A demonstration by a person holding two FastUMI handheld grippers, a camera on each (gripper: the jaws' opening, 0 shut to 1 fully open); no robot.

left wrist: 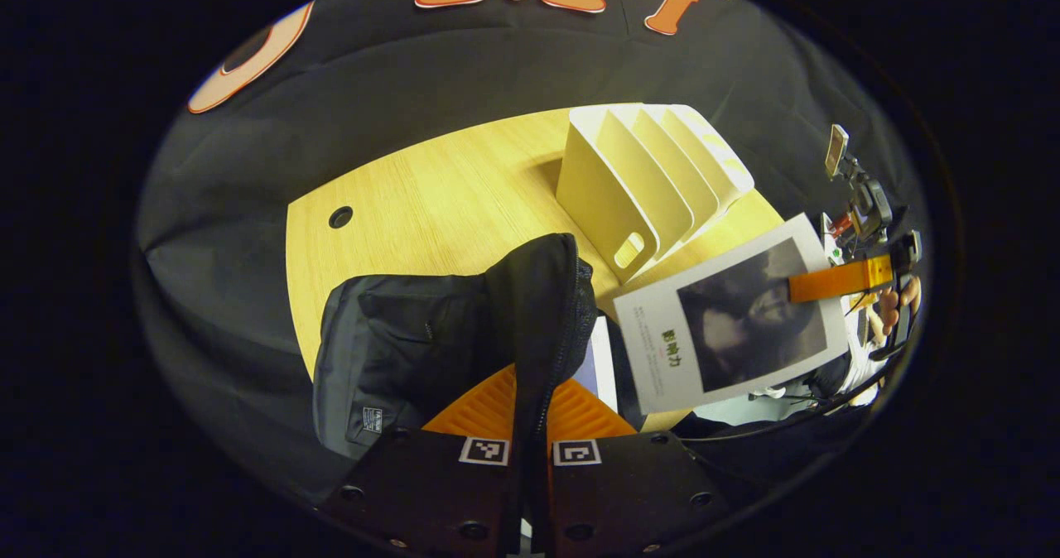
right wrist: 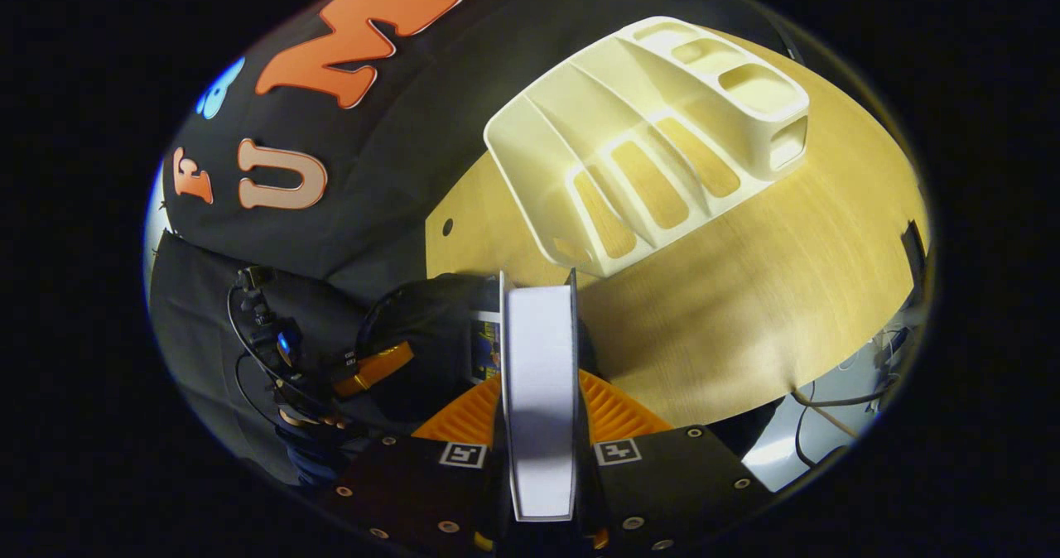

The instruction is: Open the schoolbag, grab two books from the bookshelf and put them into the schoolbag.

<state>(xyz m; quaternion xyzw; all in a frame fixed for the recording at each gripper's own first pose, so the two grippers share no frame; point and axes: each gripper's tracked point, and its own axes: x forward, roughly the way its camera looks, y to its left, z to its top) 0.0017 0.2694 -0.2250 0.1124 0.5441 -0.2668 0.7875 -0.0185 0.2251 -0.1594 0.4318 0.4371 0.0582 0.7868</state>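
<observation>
The black schoolbag (left wrist: 397, 334) lies on the wooden table (left wrist: 431, 202). My left gripper (left wrist: 530, 405) is shut on the bag's zipped rim, holding the mouth open. A white book (left wrist: 733, 326) with a dark cover picture hovers to the right of the bag's mouth, with the right gripper (left wrist: 836, 281) clamped on its far edge. In the right gripper view that book (right wrist: 538, 392) stands edge-on between the fingers of my right gripper (right wrist: 538, 413), just above the schoolbag (right wrist: 422, 318). Another book (right wrist: 484, 347) sits inside the bag. The left gripper (right wrist: 373, 369) shows at the bag's left.
The cream bookshelf (left wrist: 638, 185) stands on the table behind the bag, its slots bare (right wrist: 654, 144). A round cable hole (left wrist: 340, 216) is at the table's far left. Cables (right wrist: 820, 401) and a camera rig (left wrist: 861, 202) hang beyond the table's right edge.
</observation>
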